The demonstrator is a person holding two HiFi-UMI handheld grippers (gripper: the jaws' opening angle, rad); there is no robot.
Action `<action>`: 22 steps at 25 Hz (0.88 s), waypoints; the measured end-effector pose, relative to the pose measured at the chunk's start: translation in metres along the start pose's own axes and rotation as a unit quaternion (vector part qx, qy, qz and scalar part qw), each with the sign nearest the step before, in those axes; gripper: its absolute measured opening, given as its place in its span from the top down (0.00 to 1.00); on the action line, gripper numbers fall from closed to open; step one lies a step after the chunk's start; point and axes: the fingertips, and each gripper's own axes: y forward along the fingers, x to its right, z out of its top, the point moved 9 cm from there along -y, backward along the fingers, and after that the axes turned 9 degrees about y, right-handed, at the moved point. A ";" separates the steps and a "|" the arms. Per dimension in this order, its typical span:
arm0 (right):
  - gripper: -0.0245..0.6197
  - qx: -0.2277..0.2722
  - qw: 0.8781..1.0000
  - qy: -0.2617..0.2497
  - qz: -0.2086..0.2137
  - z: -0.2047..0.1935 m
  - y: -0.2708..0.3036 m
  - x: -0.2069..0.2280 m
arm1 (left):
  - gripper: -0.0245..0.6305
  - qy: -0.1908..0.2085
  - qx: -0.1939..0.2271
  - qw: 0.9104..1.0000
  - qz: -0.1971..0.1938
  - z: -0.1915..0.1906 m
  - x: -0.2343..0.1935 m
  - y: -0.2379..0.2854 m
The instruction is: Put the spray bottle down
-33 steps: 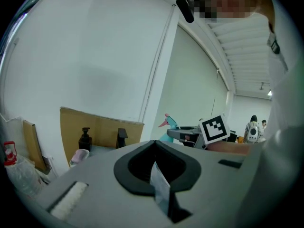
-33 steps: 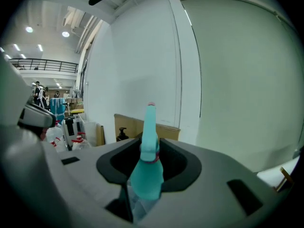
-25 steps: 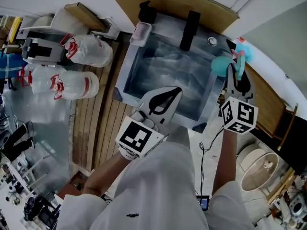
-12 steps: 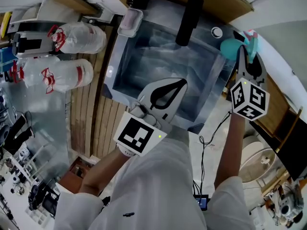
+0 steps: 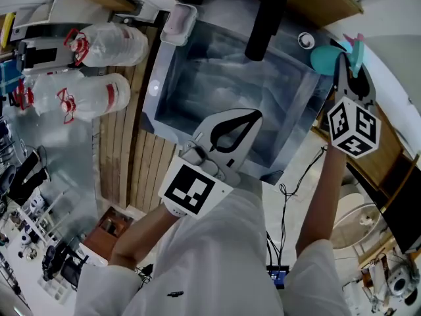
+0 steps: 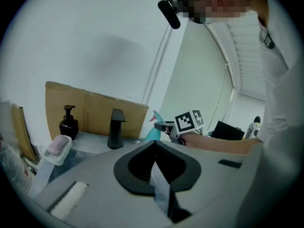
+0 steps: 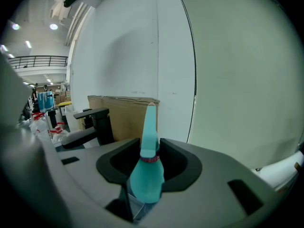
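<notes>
While the right gripper (image 5: 346,71) is clamped on the teal spray bottle (image 5: 322,59) at upper right, beside the sink (image 5: 217,78) corner, release is not yet done. Left gripper (image 5: 250,116) jaws are together, empty.

L hand-held gripper (image 6: 154,143) jaws together, black faucet (image 6: 115,128), teal spray bottle (image 6: 152,133) beyond

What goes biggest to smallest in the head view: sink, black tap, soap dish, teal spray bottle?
1. sink
2. black tap
3. soap dish and teal spray bottle: about alike. The right gripper hides part of the bottle, so I won't rank these two.
</notes>
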 end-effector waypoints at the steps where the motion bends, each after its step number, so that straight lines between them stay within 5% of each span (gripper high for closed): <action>1: 0.78 0.001 1.000 0.001 0.001 -0.001 0.001 0.000 | 0.96 0.001 0.000 1.000 0.001 0.000 0.000 0.000; 12: 0.73 0.002 1.000 -0.021 0.001 0.000 -0.016 -0.003 | 0.96 0.010 0.000 1.000 -0.004 0.004 0.009 -0.015; 22: 0.71 0.044 0.999 -0.010 0.001 0.028 -0.096 -0.033 | 0.96 0.020 0.030 0.999 -0.007 0.018 0.027 -0.056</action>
